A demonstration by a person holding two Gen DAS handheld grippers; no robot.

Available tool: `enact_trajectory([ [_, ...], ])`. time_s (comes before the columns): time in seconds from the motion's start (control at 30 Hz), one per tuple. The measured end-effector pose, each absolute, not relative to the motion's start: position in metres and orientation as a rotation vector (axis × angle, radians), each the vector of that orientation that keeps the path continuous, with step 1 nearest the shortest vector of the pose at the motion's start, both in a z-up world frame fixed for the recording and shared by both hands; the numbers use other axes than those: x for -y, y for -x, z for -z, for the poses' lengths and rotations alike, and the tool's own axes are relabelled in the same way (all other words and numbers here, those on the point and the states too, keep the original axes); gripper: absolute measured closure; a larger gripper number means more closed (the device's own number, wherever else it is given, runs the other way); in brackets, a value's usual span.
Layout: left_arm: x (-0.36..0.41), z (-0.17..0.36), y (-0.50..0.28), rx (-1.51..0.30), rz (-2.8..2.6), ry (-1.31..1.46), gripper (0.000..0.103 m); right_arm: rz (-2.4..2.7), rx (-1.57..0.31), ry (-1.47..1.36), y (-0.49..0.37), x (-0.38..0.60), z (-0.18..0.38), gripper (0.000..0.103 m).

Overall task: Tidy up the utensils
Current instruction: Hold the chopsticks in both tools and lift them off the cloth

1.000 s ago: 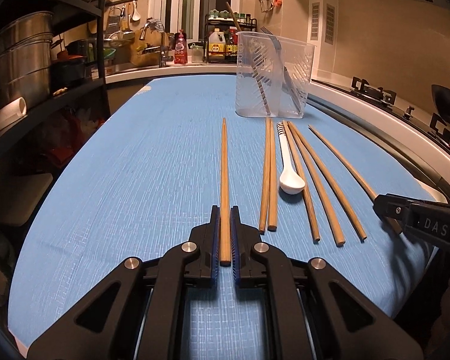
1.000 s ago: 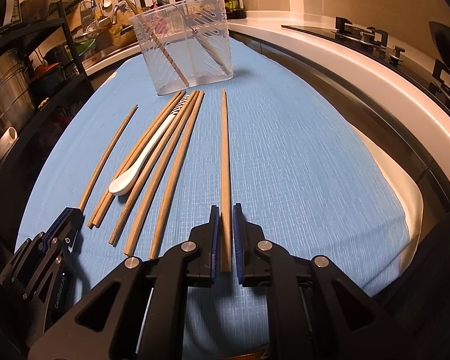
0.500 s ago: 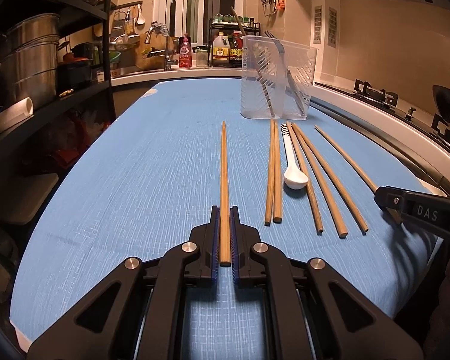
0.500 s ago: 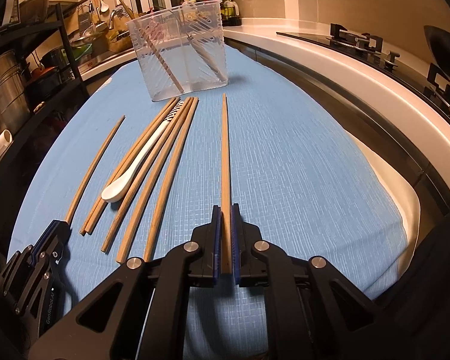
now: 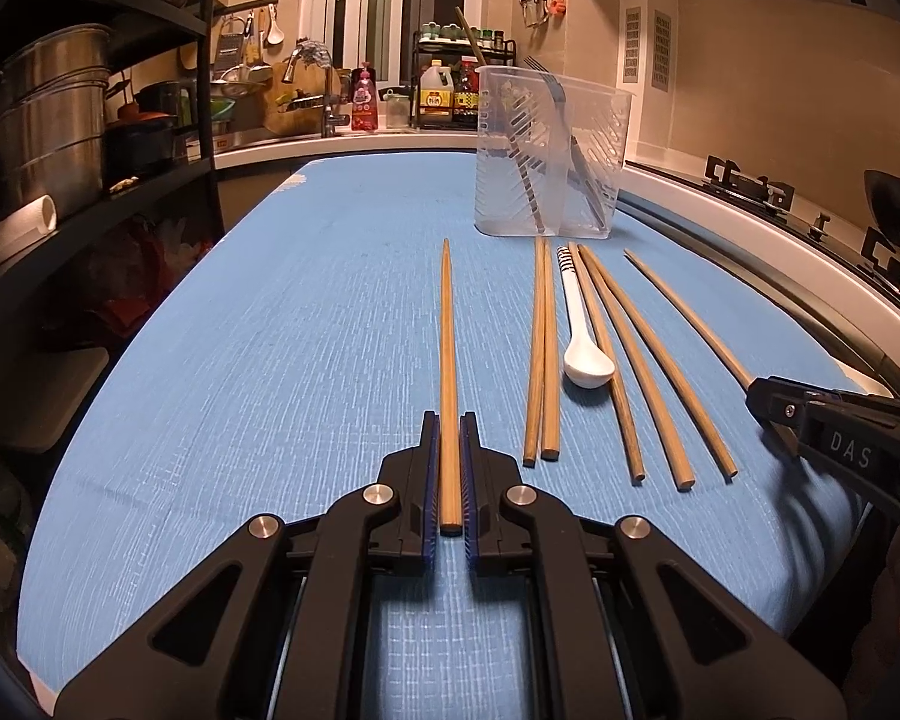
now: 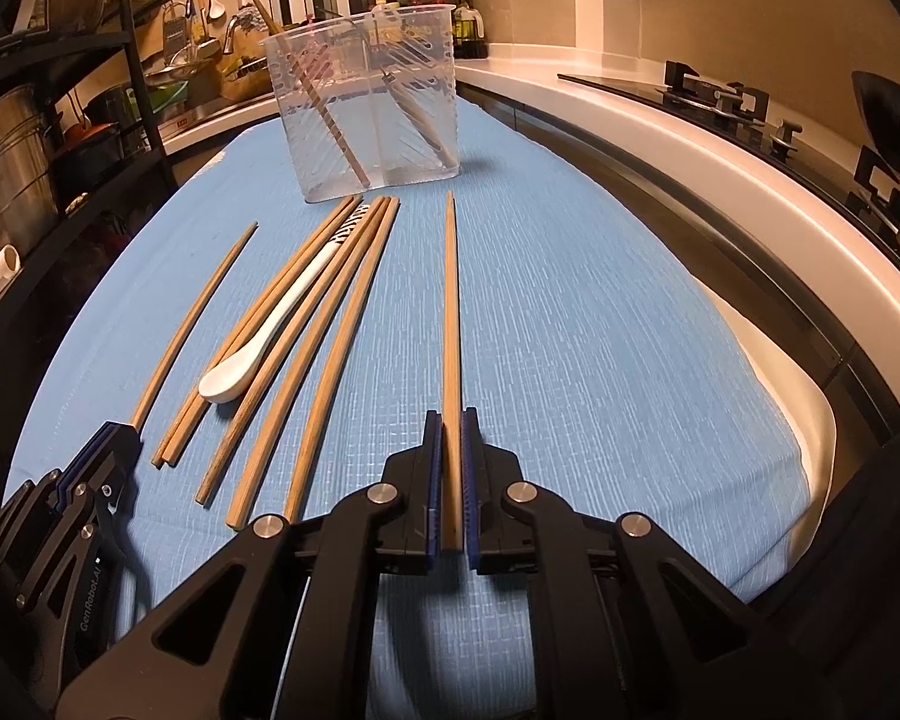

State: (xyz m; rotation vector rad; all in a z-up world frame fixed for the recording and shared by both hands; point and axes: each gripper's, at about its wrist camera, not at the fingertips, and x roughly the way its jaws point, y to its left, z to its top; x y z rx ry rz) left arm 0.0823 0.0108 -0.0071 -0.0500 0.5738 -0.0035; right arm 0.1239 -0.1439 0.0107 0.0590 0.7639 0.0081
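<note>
My left gripper (image 5: pixel 449 420) is shut on a wooden chopstick (image 5: pixel 447 360) that points toward the clear plastic utensil holder (image 5: pixel 549 156). My right gripper (image 6: pixel 449 417) is shut on another chopstick (image 6: pixel 450 312), the rightmost of the row. Several more chopsticks (image 5: pixel 630 360) and a white spoon (image 5: pixel 582 348) lie between them on the blue cloth (image 5: pixel 270 360). The holder (image 6: pixel 369 102) has a chopstick and metal utensils in it. Each gripper shows in the other view: the right (image 5: pixel 840 438), the left (image 6: pixel 66 510).
A black shelf rack with steel pots (image 5: pixel 48 120) stands at the left. A sink and bottles (image 5: pixel 438 96) are behind the cloth. A stove (image 6: pixel 750 108) and white counter edge (image 6: pixel 690 192) run along the right.
Both grippers have risen and tipped a little with their chopsticks in them, and both views have drawn slightly nearer the holder. The loose chopsticks and spoon have not moved.
</note>
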Motion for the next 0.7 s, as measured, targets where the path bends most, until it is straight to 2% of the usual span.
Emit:
enact_trajectory([
  [0.7,-0.011,0.004,-0.086,-0.614,0.039,0.032,0.096,0.003,-0.741,0.024,-0.122,0.132,-0.010,0.097],
])
